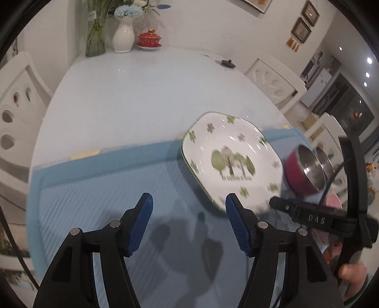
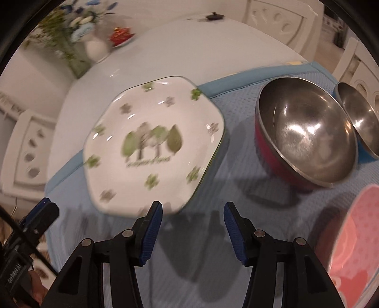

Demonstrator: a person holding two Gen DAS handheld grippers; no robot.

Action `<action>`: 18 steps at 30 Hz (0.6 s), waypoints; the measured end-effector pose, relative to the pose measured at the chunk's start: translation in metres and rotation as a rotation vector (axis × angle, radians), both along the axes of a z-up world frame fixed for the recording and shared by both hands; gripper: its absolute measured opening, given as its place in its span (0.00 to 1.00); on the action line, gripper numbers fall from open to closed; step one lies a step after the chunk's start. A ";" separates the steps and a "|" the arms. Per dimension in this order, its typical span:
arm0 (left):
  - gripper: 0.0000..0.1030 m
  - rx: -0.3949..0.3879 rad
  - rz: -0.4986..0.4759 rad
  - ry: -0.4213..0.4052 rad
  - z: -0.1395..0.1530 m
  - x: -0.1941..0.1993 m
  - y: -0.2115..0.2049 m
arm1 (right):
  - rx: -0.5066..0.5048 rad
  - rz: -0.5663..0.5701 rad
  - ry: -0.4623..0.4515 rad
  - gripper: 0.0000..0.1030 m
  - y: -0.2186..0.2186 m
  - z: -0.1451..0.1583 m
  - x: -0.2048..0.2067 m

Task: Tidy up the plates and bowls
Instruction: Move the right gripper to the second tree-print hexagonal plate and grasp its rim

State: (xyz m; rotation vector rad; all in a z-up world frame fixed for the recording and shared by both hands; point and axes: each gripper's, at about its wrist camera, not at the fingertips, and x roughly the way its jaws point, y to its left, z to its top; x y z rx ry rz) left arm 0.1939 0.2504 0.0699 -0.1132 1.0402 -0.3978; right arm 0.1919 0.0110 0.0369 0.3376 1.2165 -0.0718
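A white plate [image 1: 232, 156] [image 2: 151, 142] printed with green trees lies on the blue mat [image 1: 106, 189] [image 2: 213, 237], its far edge over the mat's border. My left gripper [image 1: 189, 201] hovers open over bare mat, the plate just beyond its right fingertip. My right gripper [image 2: 193, 208] is open too, at the plate's near edge, with nothing between its pads. To the right sit a red steel-lined bowl [image 2: 305, 132] [image 1: 300, 173] and a second steel bowl [image 2: 362, 120] behind it. A pink plate [image 2: 355, 237] lies at the lower right.
The white oval table [image 1: 142, 90] carries a white vase [image 1: 123, 33], a glass vase of stems [image 1: 94, 35], a red lidded cup [image 1: 149, 39] and a small dark lid [image 1: 227, 63] at its far end. White chairs [image 1: 14, 113] [image 2: 281, 19] stand around it.
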 end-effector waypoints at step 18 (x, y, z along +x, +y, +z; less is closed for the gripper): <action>0.56 -0.035 -0.008 0.091 -0.036 0.038 0.000 | -0.114 0.096 -0.030 0.33 0.047 0.004 0.011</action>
